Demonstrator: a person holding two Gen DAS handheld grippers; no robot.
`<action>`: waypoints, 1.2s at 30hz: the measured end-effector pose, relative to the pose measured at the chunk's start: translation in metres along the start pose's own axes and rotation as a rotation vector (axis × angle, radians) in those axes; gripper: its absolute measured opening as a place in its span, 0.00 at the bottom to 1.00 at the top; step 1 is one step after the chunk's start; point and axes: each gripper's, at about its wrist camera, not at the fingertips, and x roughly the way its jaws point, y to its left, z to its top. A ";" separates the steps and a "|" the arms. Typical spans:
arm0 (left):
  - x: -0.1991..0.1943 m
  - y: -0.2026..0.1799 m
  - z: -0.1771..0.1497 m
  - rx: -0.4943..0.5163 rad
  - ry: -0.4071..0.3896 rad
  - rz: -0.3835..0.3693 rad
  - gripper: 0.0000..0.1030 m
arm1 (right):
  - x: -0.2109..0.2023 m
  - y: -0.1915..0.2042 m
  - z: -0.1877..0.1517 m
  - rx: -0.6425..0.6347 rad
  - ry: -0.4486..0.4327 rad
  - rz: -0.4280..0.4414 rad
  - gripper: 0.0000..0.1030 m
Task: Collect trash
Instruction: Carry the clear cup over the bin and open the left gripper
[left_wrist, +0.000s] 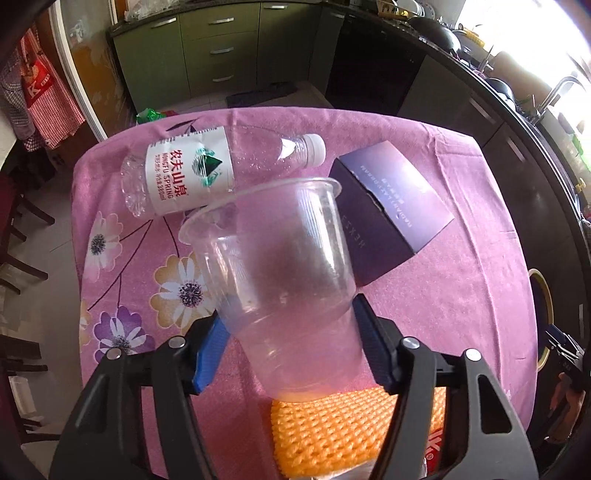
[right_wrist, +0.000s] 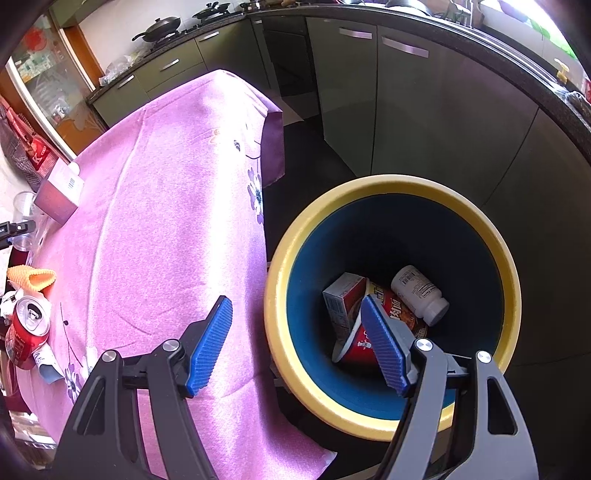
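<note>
My left gripper (left_wrist: 288, 332) is shut on a clear plastic cup (left_wrist: 273, 258), which tilts up off the pink flowered tablecloth (left_wrist: 461, 295) with its mouth away from the camera. Behind it lie a clear water bottle (left_wrist: 207, 173) with a white cap and a dark purple box (left_wrist: 391, 214). An orange foam net (left_wrist: 332, 432) lies under the gripper. My right gripper (right_wrist: 295, 332) stands open with nothing between its fingers, over the edge of a yellow-rimmed blue bin (right_wrist: 491, 236). A small box (right_wrist: 341, 299), a red noodle cup (right_wrist: 373, 332) and a white pill bottle (right_wrist: 419, 293) lie inside the bin.
A crushed red can (right_wrist: 27, 328), the orange foam net (right_wrist: 31, 278) and a pale box (right_wrist: 61, 192) sit at the table's left side in the right wrist view. Green kitchen cabinets (left_wrist: 207, 48) and a dark counter (right_wrist: 480, 40) surround the table. Dark chairs (left_wrist: 18, 236) stand at the left.
</note>
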 end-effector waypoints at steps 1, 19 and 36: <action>-0.005 0.000 -0.001 0.003 -0.011 0.000 0.60 | -0.001 0.001 0.000 -0.001 -0.002 0.001 0.70; -0.090 -0.189 -0.039 0.414 -0.181 -0.162 0.60 | -0.065 -0.050 -0.032 0.070 -0.103 -0.058 0.70; 0.003 -0.455 -0.076 0.703 -0.026 -0.331 0.61 | -0.132 -0.140 -0.087 0.197 -0.191 -0.105 0.70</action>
